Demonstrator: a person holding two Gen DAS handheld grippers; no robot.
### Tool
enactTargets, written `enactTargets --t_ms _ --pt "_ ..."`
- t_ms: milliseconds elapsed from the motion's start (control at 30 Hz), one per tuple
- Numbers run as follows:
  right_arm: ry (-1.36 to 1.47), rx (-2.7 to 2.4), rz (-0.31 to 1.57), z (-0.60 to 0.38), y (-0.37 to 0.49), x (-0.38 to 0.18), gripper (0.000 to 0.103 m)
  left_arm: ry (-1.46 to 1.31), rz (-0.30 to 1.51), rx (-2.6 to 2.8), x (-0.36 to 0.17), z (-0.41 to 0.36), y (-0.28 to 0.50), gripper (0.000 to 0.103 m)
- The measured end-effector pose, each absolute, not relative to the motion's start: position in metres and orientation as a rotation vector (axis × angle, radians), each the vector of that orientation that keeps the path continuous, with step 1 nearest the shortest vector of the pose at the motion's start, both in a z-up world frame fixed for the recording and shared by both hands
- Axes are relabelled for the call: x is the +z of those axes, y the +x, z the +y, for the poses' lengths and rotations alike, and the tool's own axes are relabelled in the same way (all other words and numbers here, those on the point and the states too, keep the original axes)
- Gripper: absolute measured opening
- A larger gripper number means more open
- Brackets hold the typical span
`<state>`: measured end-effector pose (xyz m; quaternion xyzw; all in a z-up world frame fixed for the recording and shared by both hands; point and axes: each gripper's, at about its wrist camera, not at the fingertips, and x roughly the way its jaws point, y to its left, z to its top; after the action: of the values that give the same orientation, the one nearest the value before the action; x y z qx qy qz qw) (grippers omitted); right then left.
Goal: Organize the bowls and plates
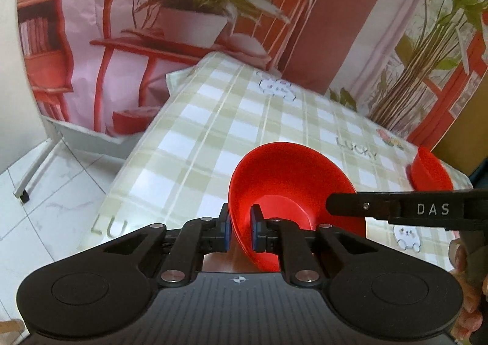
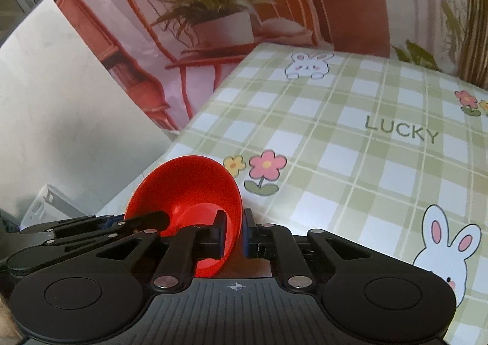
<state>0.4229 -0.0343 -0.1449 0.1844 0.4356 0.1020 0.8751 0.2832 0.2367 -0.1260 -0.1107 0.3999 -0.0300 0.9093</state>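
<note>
The left gripper (image 1: 243,230) is pinching the rim of a red bowl (image 1: 289,189), its two pads squeezed tight on the wall. The right gripper (image 2: 235,233) is pinching the other side the same way, so the bowl is tipping up above the checked tablecloth (image 2: 350,147). Another red bowl (image 1: 430,169) is sitting upside down near the far table edge.
</note>
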Motion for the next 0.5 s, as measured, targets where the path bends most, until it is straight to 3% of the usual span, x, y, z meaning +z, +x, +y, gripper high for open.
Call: enactTargets --t_ms 500 --pt "0.462 0.188 0.715 -0.108 0.424 -0.074 0.010 -0.123 0.705 -0.087 -0.038 0.184 0.328 0.013"
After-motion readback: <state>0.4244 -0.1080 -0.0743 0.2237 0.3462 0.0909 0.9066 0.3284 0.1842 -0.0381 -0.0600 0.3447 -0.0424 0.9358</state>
